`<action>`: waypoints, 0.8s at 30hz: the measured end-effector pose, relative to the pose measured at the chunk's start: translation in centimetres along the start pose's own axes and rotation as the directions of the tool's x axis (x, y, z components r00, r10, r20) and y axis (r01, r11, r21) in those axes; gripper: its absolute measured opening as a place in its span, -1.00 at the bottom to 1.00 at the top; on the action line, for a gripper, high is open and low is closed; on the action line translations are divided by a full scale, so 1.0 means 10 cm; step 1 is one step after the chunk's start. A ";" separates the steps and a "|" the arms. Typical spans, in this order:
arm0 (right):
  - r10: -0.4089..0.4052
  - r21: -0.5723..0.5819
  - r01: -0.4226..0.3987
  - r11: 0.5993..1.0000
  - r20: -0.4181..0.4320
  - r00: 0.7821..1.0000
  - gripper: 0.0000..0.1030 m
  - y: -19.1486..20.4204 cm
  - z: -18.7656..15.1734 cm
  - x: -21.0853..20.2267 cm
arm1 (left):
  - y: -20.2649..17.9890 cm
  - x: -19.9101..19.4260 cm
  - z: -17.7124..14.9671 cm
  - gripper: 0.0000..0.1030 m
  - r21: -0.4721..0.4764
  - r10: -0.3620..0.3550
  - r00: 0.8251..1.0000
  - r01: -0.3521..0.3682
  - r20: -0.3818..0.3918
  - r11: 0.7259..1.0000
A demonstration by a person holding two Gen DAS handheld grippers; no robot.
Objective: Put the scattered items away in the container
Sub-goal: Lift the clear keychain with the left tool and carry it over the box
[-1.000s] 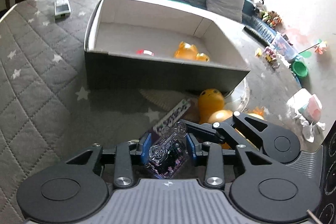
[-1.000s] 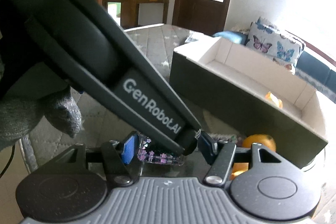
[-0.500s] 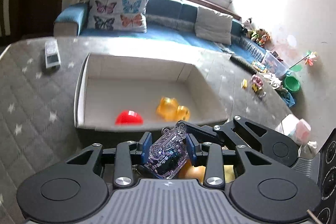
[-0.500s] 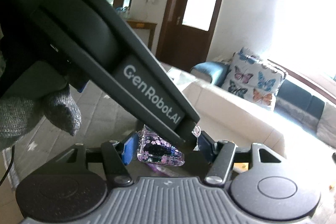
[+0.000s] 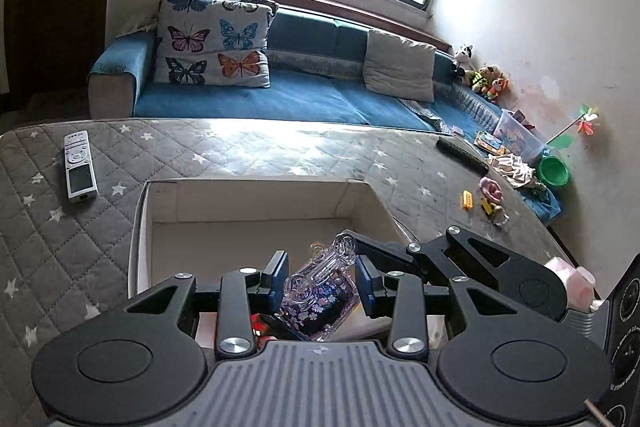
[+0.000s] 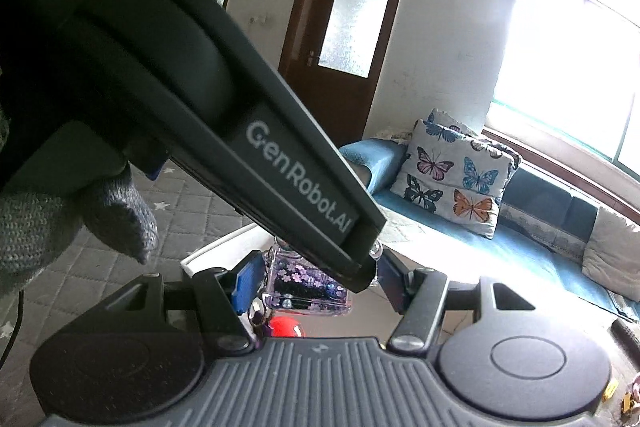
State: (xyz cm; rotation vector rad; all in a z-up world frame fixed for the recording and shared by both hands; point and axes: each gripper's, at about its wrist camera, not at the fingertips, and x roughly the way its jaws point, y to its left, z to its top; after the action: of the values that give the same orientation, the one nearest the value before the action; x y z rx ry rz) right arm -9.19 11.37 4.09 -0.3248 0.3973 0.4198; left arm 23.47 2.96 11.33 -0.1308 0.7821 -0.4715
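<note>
— What's the left gripper got?

— A clear phone case with purple flowers, tilted between its blue pads, with gaps on both sides. Looks open.

— And the right gripper?

— Its fingers flank the same case, spread wide, not touching it.

— Where's the box?

— Right beneath both grippers. A red toy lies inside, under the case.

Left wrist cam sits close above the box, facing across the quilted table toward the sofa; right wrist cam looks in from the side, mostly blocked by the left gripper, sharing sofa, butterfly cushion, box rim.
</note>
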 end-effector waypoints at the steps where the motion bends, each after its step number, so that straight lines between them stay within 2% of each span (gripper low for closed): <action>1: 0.002 0.002 -0.002 1.000 -0.008 1.000 0.22 0.01 0.01 0.03 | 0.03 0.05 0.02 -0.24 -0.006 -0.001 1.000 0.001 -0.006 1.000; 6: 0.024 0.026 -0.023 0.999 -0.058 0.998 0.22 0.08 -0.09 0.19 | 0.17 0.33 0.05 -0.24 -0.028 -0.007 0.999 0.006 -0.052 1.000; 14: 0.066 0.067 -0.057 0.996 -0.135 0.989 0.22 0.24 -0.30 0.14 | 0.28 0.69 0.07 -0.24 -0.045 -0.014 0.992 0.009 -0.125 0.999; 24: 0.128 0.121 -0.104 0.987 -0.207 0.970 0.22 0.05 -0.39 0.38 | 0.40 0.92 0.02 -0.23 -0.086 -0.020 0.982 0.004 -0.185 0.996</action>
State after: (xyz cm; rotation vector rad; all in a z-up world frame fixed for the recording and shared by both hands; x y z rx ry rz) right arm -7.45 11.49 -1.09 -0.2415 0.6503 0.4777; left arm 30.73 2.32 4.37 -0.1726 0.9860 -0.4659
